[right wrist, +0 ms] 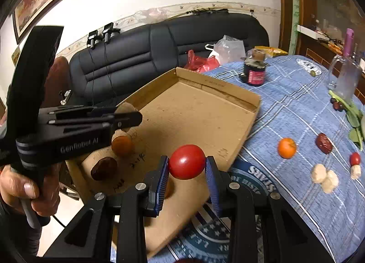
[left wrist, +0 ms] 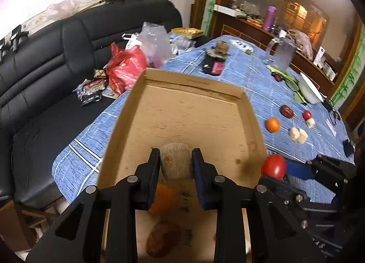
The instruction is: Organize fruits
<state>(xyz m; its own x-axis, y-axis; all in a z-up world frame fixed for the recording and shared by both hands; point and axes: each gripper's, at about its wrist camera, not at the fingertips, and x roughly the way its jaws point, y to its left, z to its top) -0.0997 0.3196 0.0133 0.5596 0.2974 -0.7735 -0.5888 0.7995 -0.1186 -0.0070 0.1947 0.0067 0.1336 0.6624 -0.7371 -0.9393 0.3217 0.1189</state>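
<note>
The fingers of the left gripper (left wrist: pixel 176 165) are being pressed against a pale cylindrical chunk (left wrist: pixel 175 160), held above the floor of the cardboard tray (left wrist: pixel 189 108). The fingers of the right gripper (right wrist: pixel 187 167) are being closed on a red tomato (right wrist: pixel 187 161), which is being carried over the tray's near right corner.

The task is being judged as roughly half done. Going from largest to smallest: one cardboard tray is being used as the collecting place, lying on the blue checked tablecloth (right wrist: pixel 296 112) and overhanging its edge toward the black sofa (right wrist: pixel 159 41). Inside it, two fruits are already lying: one orange (right wrist: pixel 122 145) and one dark red date (right wrist: pixel 103 168), near each other at the near end. Two more pieces are being held over the tray and have not yet been set down.

On the cloth, well apart from the tray, the remaining pieces are being counted: one orange (right wrist: pixel 286 147), one date (right wrist: pixel 324 143), one small tomato (right wrist: pixel 355 158), and three pale chunks (right wrist: pixel 325 177), two touching each other and one just beside the small tomato. Further dark red fruits (right wrist: pixel 338 106) near the green leaves are being left uncounted, being too small to tell apart. Six pieces are therefore being reckoned as still to be gathered.
</note>
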